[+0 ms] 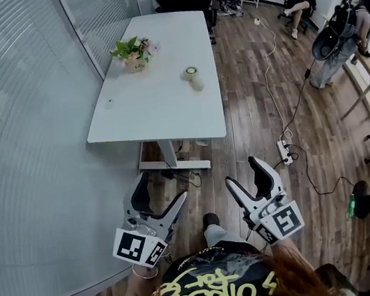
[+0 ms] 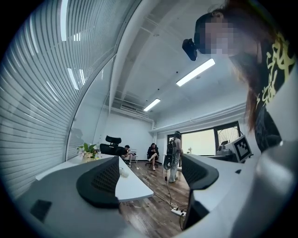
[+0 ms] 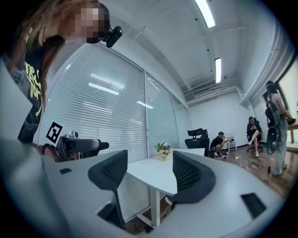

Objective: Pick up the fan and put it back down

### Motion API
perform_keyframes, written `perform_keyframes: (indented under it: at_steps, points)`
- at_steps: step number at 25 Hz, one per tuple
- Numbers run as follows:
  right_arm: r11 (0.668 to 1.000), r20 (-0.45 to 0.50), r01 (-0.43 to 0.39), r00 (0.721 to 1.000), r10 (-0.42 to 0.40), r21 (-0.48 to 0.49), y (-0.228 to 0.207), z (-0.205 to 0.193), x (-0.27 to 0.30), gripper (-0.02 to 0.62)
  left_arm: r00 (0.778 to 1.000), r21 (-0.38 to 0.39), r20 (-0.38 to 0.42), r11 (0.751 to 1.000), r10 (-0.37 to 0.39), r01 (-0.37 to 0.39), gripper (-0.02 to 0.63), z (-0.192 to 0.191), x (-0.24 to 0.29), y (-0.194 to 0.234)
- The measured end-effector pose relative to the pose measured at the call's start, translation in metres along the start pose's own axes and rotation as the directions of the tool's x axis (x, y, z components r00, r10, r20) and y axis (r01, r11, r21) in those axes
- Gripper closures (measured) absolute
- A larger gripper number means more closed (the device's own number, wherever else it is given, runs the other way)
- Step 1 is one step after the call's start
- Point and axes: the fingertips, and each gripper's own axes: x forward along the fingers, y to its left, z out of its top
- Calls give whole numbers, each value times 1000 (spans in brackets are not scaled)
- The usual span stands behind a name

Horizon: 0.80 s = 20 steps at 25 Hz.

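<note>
A long white table (image 1: 160, 107) stands on a wooden floor (image 1: 245, 90). A potted plant (image 1: 134, 53) sits near its far left edge. A small round fan (image 1: 193, 76) rests toward the right edge.

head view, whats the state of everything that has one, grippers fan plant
left gripper: open, empty, held short of the table
right gripper: open, empty, beside the left one
fan: on the table, not held; running or not, too small to tell
potted plant: upright on the table
</note>
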Motion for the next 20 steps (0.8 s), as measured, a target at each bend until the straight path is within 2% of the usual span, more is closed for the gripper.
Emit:
perform_keyframes:
  at_steps: [11, 16, 20]
  points:
    - [1000, 22, -28, 999, 28, 2, -121, 12, 82, 310, 1000, 15, 15, 1000, 23, -24, 196, 5, 140, 35]
    - [999, 28, -54, 998, 54, 4, -129, 9, 95, 310, 998, 18, 31, 998, 53, -53, 196, 6, 148, 43]
    - [998, 18, -67, 998, 66, 23, -134, 2, 114, 310, 998, 9, 7, 998, 64, -64, 198, -1, 158, 59]
